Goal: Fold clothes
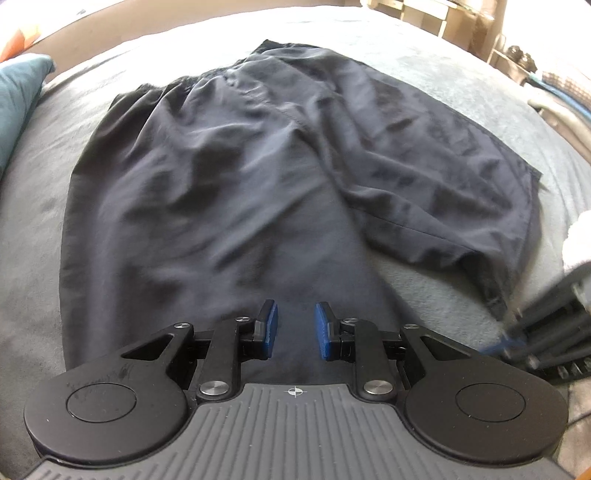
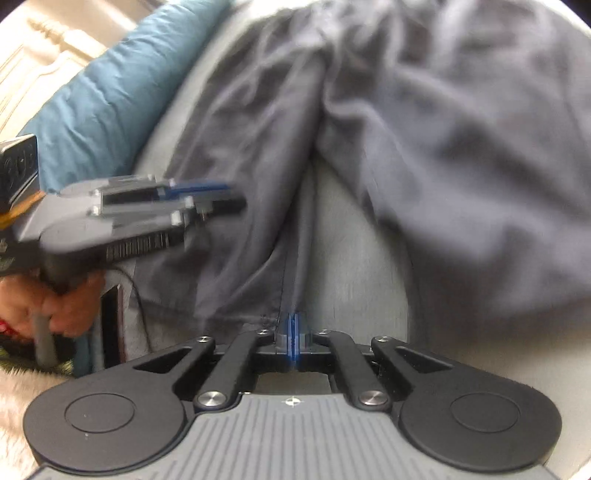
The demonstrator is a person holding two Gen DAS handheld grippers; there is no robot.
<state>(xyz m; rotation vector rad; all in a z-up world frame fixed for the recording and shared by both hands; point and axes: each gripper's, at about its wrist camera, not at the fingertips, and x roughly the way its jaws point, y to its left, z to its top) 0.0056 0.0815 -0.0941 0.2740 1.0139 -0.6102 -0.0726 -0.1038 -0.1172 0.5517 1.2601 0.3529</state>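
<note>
Dark shorts (image 1: 221,166) lie spread on a grey bed cover (image 1: 37,240), waistband far, two legs fanned toward me. My left gripper (image 1: 295,325) hovers open over the left leg, its blue pads (image 1: 271,325) apart with fabric below them, not pinched. In the right wrist view the shorts (image 2: 461,147) fill the top, and my right gripper (image 2: 294,328) is shut, pads pressed together on a thin edge of the leg hem (image 2: 273,317). The left gripper (image 2: 221,195) shows blurred at left, a hand (image 2: 62,306) holding it. The right gripper (image 1: 513,339) appears blurred beside the right leg's corner.
A teal pillow (image 1: 18,96) lies at the bed's left side (image 2: 103,103). Wooden shelving (image 1: 461,22) stands beyond the far right corner. Something white and fluffy (image 1: 576,236) sits at the right edge. A thin dark cable (image 2: 140,295) crosses the cover near the hand.
</note>
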